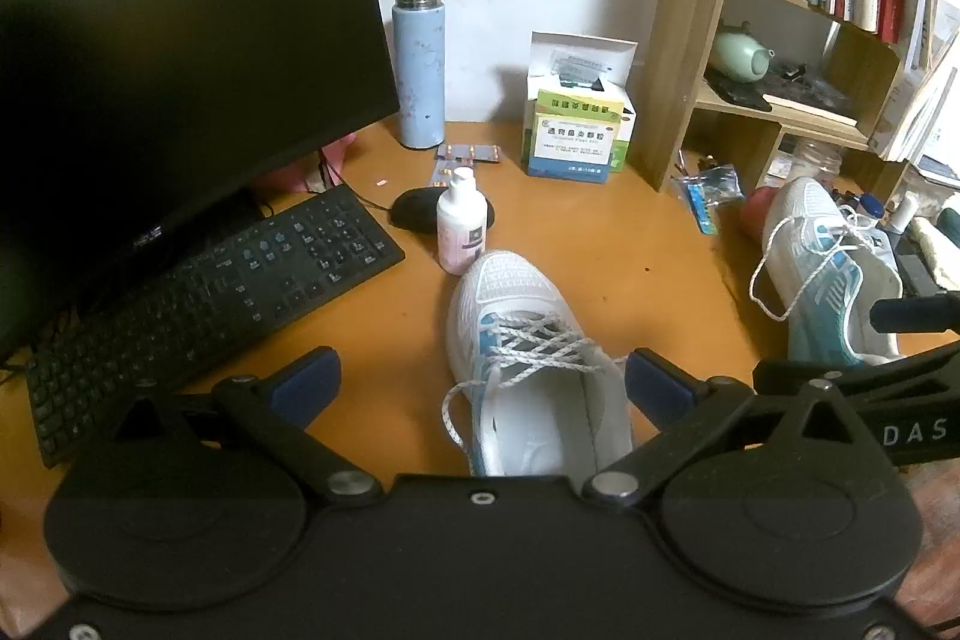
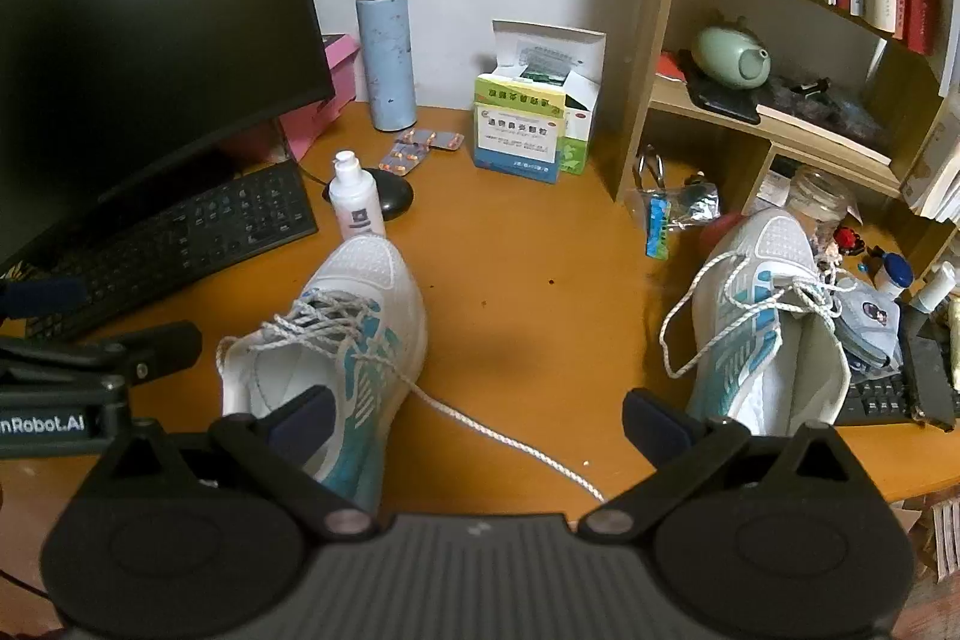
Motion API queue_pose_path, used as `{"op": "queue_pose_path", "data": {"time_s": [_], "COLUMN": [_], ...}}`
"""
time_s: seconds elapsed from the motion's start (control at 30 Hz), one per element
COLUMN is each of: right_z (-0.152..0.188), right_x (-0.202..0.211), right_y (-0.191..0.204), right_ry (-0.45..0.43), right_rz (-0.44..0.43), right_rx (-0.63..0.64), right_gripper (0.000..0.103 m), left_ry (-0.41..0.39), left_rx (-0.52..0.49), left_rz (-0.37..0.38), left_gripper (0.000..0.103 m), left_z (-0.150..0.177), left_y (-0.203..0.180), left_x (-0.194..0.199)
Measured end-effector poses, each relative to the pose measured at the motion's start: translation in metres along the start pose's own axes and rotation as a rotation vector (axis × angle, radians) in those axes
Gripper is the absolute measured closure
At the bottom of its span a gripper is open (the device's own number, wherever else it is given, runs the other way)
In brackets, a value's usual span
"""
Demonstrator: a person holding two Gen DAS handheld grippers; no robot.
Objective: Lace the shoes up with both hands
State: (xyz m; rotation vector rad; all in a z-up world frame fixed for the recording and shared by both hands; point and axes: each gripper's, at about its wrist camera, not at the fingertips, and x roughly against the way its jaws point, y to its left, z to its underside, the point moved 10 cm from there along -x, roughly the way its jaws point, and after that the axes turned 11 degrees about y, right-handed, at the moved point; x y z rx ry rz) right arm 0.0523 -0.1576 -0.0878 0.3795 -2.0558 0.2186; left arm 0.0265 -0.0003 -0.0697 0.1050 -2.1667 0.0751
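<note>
A white and blue sneaker (image 1: 522,340) (image 2: 354,334) stands toe-away on the orange desk, its white lace crossed over the tongue. One lace end loops down its left side (image 1: 453,412); the other end trails right across the desk (image 2: 510,442). My left gripper (image 1: 480,385) hangs open just above the sneaker's heel opening. My right gripper (image 2: 477,415) is open too, right of that shoe, above the trailing lace. A second matching sneaker (image 1: 828,268) (image 2: 774,316) lies at the right with loose laces.
A black keyboard (image 1: 198,292) and monitor (image 1: 168,40) fill the left. A small white bottle (image 1: 461,226) and a mouse (image 1: 414,214) sit just beyond the shoe's toe. A blue flask (image 1: 419,67), medicine boxes (image 1: 576,130) and a wooden shelf (image 1: 780,40) stand behind.
</note>
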Motion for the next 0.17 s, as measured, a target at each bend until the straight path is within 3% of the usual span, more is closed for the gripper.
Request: {"op": "queue_pose_path", "data": {"time_s": [0.17], "right_z": [-0.0001], "right_x": [0.0010], "right_y": [0.0023], "right_ry": [-0.001], "right_rz": [-0.004], "right_rx": [0.011], "right_gripper": [0.001], "left_ry": [-0.005], "left_rx": [0.004], "left_rz": [-0.008], "left_gripper": [0.000], "left_z": [0.0012], "left_y": [0.0014], "left_x": [-0.0019]}}
